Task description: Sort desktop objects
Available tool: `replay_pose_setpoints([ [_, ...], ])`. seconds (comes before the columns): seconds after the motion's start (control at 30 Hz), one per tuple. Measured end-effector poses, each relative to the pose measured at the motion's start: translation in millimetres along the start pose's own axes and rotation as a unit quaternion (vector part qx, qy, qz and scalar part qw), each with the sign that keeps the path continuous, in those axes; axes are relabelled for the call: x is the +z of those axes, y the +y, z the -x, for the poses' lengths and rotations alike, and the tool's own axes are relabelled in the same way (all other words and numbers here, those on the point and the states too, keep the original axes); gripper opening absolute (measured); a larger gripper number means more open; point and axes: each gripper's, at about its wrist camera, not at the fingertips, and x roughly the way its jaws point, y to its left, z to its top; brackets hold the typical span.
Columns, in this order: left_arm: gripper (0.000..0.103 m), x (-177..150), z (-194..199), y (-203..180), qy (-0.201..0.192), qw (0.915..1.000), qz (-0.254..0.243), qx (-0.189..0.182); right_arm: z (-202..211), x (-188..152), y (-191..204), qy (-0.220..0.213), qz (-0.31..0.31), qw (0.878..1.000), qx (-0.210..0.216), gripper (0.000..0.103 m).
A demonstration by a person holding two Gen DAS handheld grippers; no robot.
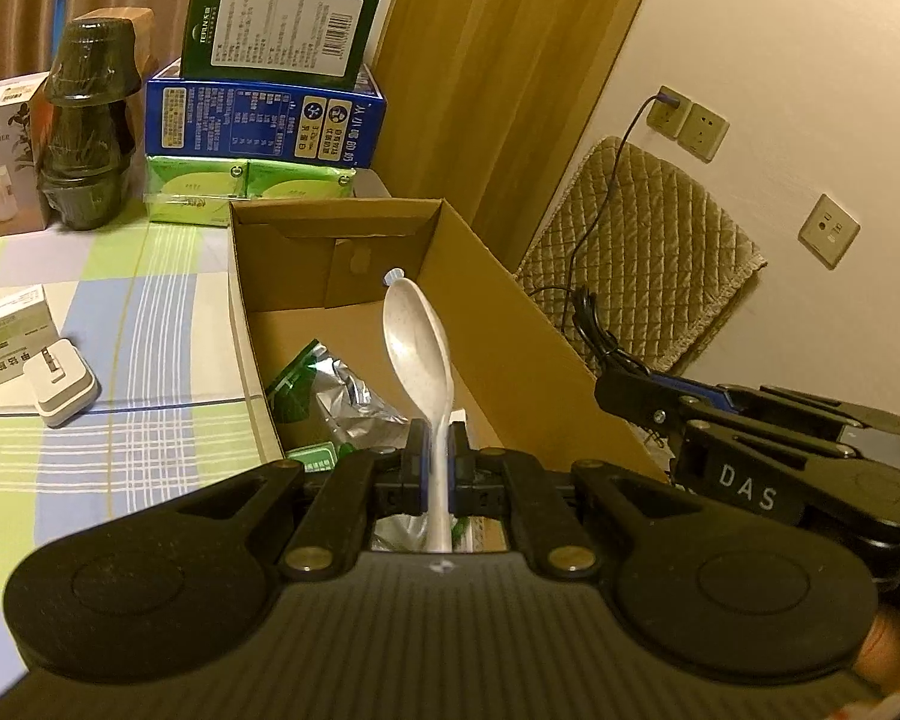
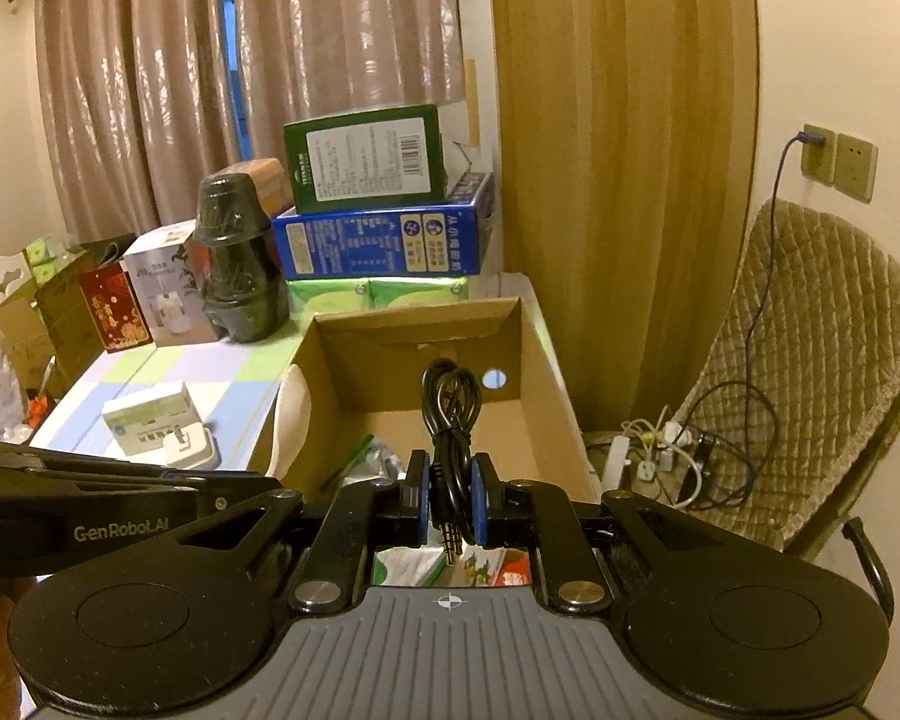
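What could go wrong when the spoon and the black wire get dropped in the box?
The left gripper pinches the spoon low on its handle, so the bowl might swing and catch the cardboard box wall. The bundled cable in the right gripper could uncoil and snag the rim.

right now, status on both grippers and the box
Left gripper shut on white spoon. Right gripper shut on black audio cable. Both over open cardboard box. Nothing blocking.

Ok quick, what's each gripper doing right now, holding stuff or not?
Left gripper: closed on the spoon, over the box.
Right gripper: closed on the coiled cable.
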Motion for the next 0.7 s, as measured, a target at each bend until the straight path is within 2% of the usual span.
replay_pose_setpoints([
  [0.53,0.003,29.3,-27.5,8.6,-0.012,0.9999,-0.002,0.007,-27.0,22.5,-12.6,0.001,-0.005,1.000,0.002,0.010],
  [0.57,0.004,31.8,-30.9,9.8,-0.013,0.9999,0.000,0.006,-28.7,22.7,-13.7,0.002,-0.007,1.000,0.002,0.010],
  [0.63,0.022,34.6,-34.6,13.8,-0.015,0.9997,0.007,0.015,-30.4,21.9,-16.3,0.004,-0.010,1.000,0.003,0.010],
  [0.7,0.022,35.2,-32.6,17.4,-0.021,0.9996,0.006,0.020,-32.1,19.3,-18.2,0.008,-0.012,1.000,0.003,0.010],
])
